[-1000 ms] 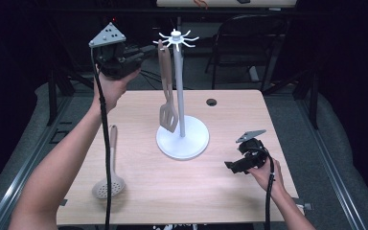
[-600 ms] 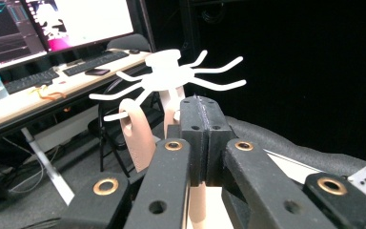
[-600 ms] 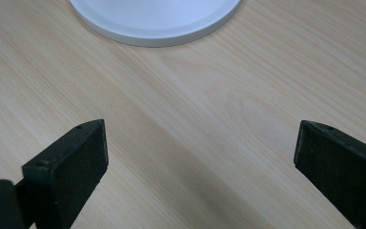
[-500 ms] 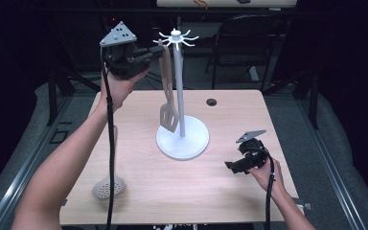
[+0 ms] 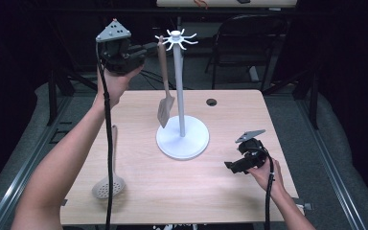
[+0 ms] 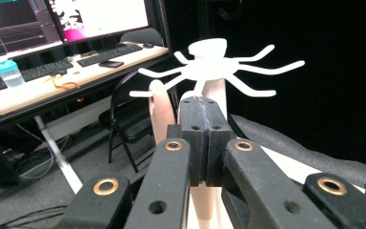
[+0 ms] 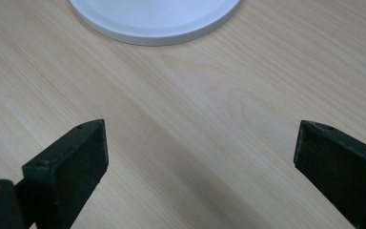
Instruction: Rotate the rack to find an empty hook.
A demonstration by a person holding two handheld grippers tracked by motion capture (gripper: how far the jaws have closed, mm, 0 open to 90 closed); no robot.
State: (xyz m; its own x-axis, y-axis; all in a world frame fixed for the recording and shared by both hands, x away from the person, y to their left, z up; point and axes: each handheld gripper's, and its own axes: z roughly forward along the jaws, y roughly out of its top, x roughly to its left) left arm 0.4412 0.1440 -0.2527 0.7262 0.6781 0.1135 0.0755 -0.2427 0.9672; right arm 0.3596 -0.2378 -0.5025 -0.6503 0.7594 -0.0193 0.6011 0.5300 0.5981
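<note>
The left gripper [image 5: 149, 47], fingers closed beside the hanging tan wooden spatula [image 5: 164, 81], is idling; the right gripper [image 5: 231, 166] is gaping empty; the slotted spoon [image 5: 110, 179] is awaiting hanging.

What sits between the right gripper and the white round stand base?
Nothing: bare light wood table runs from the open right gripper to the white round stand base in the right gripper view; the high view agrees.
</note>
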